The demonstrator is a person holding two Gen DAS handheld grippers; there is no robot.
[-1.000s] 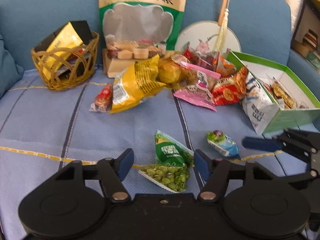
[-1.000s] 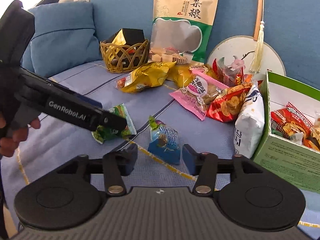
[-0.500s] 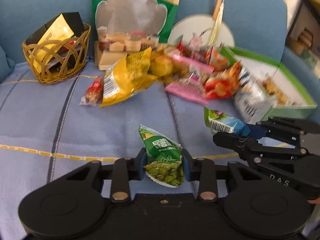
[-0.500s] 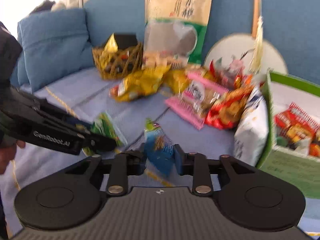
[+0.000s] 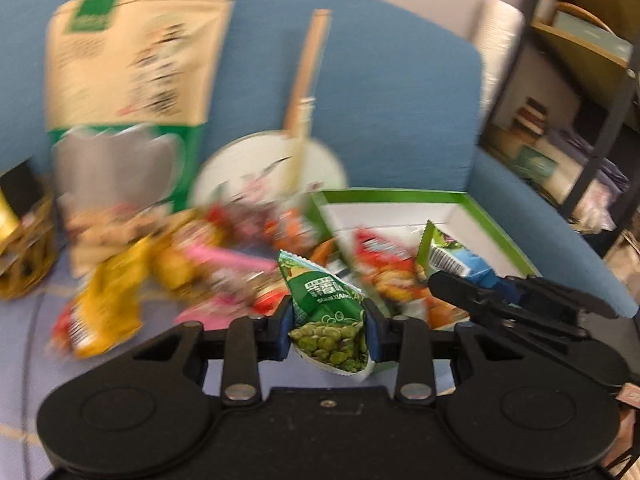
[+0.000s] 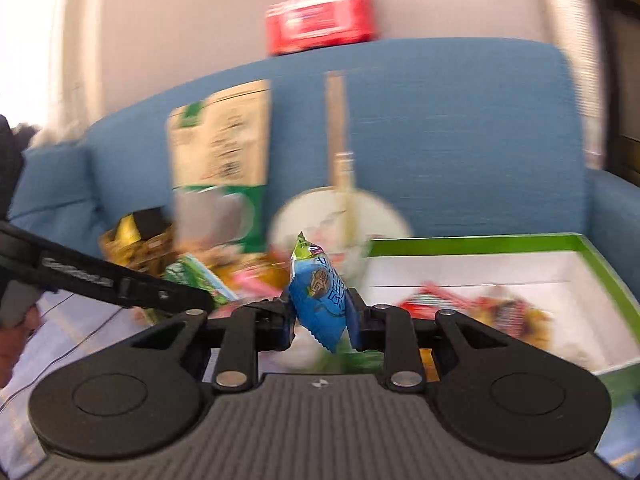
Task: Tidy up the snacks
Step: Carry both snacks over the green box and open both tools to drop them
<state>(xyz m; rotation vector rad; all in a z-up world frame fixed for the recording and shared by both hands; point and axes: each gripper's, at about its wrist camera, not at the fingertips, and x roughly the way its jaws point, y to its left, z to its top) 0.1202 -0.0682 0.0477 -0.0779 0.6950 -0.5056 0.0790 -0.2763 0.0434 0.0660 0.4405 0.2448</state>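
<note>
My left gripper [image 5: 326, 330] is shut on a green pea snack packet [image 5: 326, 316] and holds it up above the sofa seat. My right gripper [image 6: 320, 320] is shut on a small blue snack packet [image 6: 318, 300], also lifted; it shows in the left wrist view [image 5: 456, 264] too. A green-rimmed white box [image 6: 480, 244] with several snack packets inside sits just right of and beyond both grippers; it also shows in the left wrist view [image 5: 400, 196]. A pile of loose snacks [image 5: 192, 256] lies left of the box.
A big beige and green pouch [image 5: 132, 80] and a round fan [image 5: 276, 168] lean on the blue sofa back. A wicker basket [image 5: 24, 256] stands at far left. A shelf unit [image 5: 580, 92] stands right of the sofa. A red tin [image 6: 320, 20] sits above the sofa back.
Both grippers have lifted their packets off the seat and swung up and right towards the green box. The views are blurred by the motion.
</note>
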